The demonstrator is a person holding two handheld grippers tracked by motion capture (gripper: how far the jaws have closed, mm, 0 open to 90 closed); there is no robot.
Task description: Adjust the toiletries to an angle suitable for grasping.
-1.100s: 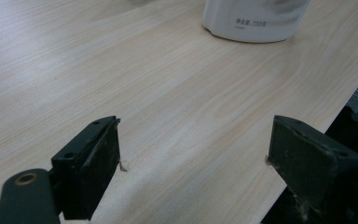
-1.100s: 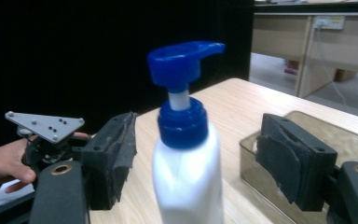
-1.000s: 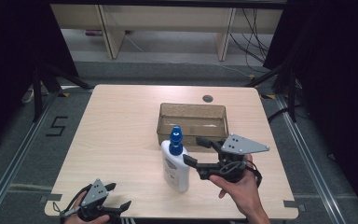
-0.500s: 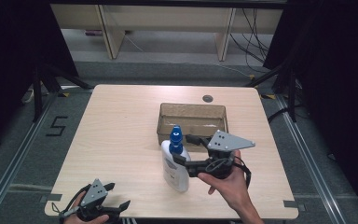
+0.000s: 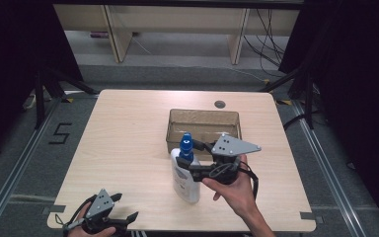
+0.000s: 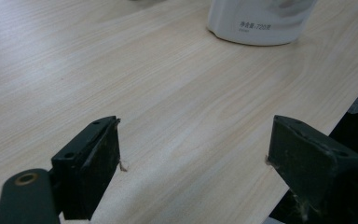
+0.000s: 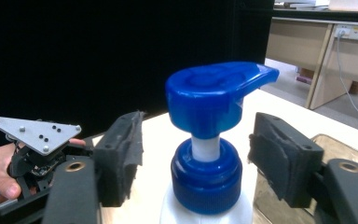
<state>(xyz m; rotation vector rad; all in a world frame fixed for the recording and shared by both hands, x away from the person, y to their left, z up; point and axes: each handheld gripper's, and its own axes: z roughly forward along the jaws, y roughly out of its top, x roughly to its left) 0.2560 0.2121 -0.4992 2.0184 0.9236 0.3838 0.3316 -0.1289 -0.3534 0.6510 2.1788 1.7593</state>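
While the left hand-held gripper (image 5: 121,221) rests wide open and empty at the near bench (image 5: 128,128) edge, the right hand-held gripper (image 5: 193,154) has slid in from the right since a second ago and now brackets the blue pump (image 7: 214,100) of the white bottle (image 5: 186,177). Its jaws have just been closing, collar between them, pads not yet touching. The bottle stands upright just before the brown tray (image 5: 203,116). Grasp looks imminent, likely ahead of a lift toward the tray.

The white bottle (image 6: 261,21) is cut off by the top edge.
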